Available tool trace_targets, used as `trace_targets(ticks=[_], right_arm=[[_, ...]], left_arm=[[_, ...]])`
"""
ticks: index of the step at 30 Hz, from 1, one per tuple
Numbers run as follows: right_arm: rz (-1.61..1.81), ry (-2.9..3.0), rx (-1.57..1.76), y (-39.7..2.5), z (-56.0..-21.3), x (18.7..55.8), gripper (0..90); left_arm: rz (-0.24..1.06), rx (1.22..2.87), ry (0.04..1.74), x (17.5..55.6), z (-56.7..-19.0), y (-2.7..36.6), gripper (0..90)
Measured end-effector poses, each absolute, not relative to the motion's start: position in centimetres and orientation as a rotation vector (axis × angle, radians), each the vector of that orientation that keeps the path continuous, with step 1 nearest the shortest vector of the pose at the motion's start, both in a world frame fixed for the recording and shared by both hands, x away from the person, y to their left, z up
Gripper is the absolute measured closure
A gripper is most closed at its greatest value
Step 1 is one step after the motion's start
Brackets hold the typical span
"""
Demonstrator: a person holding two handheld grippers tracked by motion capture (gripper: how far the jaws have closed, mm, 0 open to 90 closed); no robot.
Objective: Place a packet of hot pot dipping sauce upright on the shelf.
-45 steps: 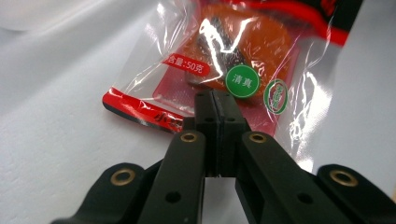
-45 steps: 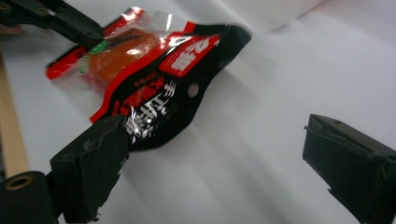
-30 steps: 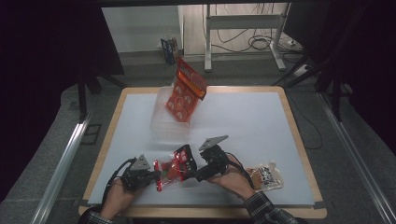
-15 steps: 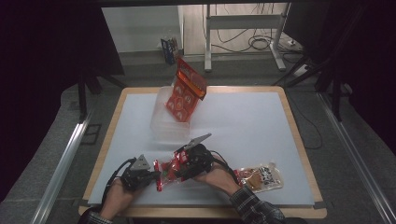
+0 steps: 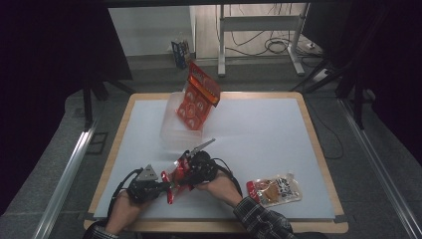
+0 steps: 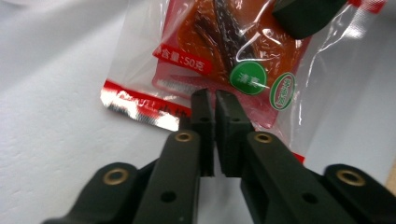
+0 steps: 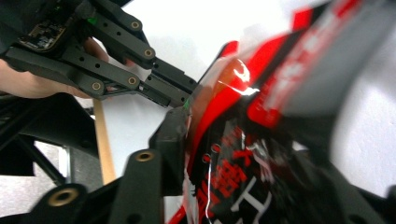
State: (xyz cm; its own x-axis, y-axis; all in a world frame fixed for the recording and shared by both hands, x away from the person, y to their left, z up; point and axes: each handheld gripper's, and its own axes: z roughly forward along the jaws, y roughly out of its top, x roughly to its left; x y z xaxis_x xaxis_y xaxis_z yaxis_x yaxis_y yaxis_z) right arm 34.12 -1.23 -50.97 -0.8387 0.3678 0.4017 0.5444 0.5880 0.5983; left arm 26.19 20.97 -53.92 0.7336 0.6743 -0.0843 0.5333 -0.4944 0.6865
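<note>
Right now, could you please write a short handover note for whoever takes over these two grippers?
Left gripper: shut on the red snack packet, at its bottom edge.
Right gripper: shut on the same packet's other end, lifted just off the white table.
A clear container near the far edge holds red packets upright.
A second snack packet lies flat to the right.
Left, probably: put both packets into the container.
</note>
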Motion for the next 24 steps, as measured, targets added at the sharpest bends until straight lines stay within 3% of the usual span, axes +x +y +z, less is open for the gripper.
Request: trace_targets(ticks=[2,3,4,7,9,16,24], right_arm=[[-1.095,-2.572,-0.759,-1.3,-50.8,34.1,64.1],[-1.1,-2.563,-0.76,-1.4,-50.6,34.2,66.2],[-1.116,-2.585,-0.742,-1.4,-49.9,34.3,68.3],[-1.117,-2.621,-0.73,-1.5,-49.2,34.2,69.1],[-1.128,-2.682,-0.722,-1.7,-48.2,34.1,69.5],[-1.135,-2.72,-0.716,-2.7,-47.0,34.5,69.7],[-1.157,-2.738,-0.723,-4.1,-45.5,35.0,69.9]], left_arm=[[0.274,2.192,0.902,26.0,-53.6,21.2,83.1],[0.283,2.176,0.9,25.9,-53.4,21.2,78.3],[0.286,2.154,0.895,25.7,-53.2,21.3,66.0],[0.315,2.125,0.871,25.4,-52.8,21.2,59.7],[0.373,2.124,0.844,25.0,-52.5,21.0,45.6],[0.452,2.079,0.835,24.4,-52.1,21.0,28.5],[0.441,2.07,0.855,24.7,-52.3,21.3,15.5]])
